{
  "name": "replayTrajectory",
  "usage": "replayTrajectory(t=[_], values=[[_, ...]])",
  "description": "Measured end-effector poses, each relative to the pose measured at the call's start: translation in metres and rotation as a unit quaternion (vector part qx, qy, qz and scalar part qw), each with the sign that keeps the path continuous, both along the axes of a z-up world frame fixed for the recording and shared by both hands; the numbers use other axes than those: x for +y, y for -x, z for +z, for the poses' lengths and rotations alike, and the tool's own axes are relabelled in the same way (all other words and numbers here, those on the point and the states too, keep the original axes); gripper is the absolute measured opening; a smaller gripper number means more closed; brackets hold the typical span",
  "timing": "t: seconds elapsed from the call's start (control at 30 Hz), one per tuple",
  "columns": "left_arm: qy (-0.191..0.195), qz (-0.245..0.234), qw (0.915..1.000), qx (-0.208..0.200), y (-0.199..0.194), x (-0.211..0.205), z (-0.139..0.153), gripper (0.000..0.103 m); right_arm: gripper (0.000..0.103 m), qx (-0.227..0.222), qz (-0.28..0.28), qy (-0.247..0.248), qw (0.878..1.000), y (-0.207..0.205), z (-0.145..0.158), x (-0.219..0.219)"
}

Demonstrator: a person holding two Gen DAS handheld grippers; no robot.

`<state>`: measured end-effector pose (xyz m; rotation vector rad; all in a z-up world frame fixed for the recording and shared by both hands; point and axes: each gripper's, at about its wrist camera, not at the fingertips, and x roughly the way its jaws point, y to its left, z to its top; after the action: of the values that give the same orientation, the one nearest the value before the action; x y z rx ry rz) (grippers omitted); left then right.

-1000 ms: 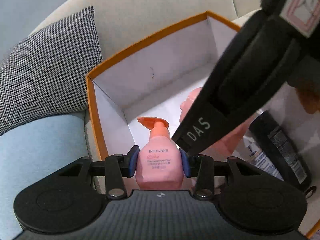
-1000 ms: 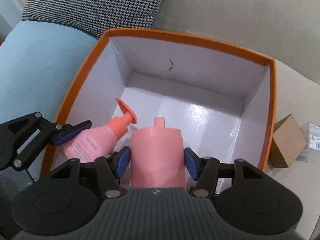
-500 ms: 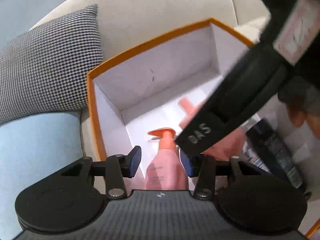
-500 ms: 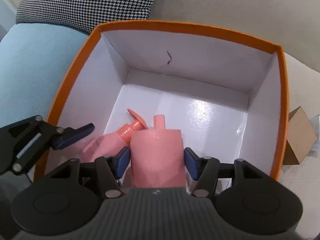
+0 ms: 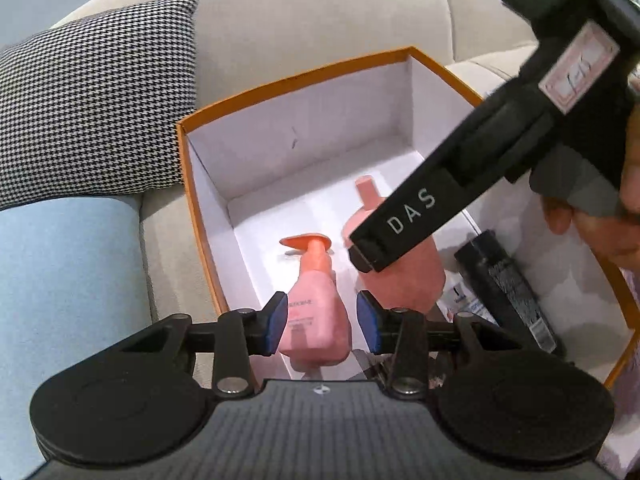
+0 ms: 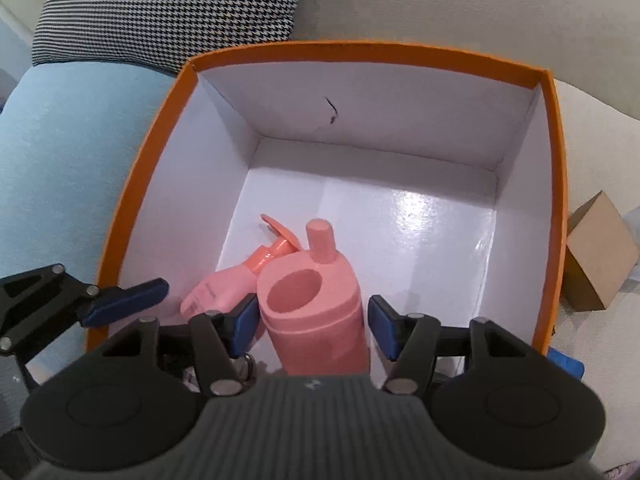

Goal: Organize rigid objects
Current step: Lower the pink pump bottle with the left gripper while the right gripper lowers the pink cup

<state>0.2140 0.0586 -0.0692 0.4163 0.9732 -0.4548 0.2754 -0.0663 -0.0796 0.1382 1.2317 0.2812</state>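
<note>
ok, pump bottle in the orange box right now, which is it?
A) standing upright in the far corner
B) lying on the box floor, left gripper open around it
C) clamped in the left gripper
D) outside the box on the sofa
B: the pump bottle lies on its side on the floor of the orange box, and the left gripper shows gaps between its blue pads and the bottle.

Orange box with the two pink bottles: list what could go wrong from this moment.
1. Both grippers are open with bottles between their fingers: the left gripper around the pink pump bottle, the right gripper around the larger pink flask. Pulling out carelessly could snag either one.
2. The two bottles lie close together in the near left corner of the orange-rimmed white box, so nudging one may shift the other.
</note>
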Motion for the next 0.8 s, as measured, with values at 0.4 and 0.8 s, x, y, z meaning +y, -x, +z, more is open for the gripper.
replayTrajectory(t=[0.4, 0.8], values=[[-0.084, -0.031, 0.9960, -0.005, -0.003, -0.020, -0.016, 0.015, 0.058, 0.007, 0.024, -0.016, 1.000, -0.002, -0.005, 0.001], [-0.089, -0.086, 0.9920, 0.022, 0.013, -0.016, 0.010, 0.017, 0.058, 0.050, -0.006, -0.051, 0.997, -0.019, -0.011, -0.005]])
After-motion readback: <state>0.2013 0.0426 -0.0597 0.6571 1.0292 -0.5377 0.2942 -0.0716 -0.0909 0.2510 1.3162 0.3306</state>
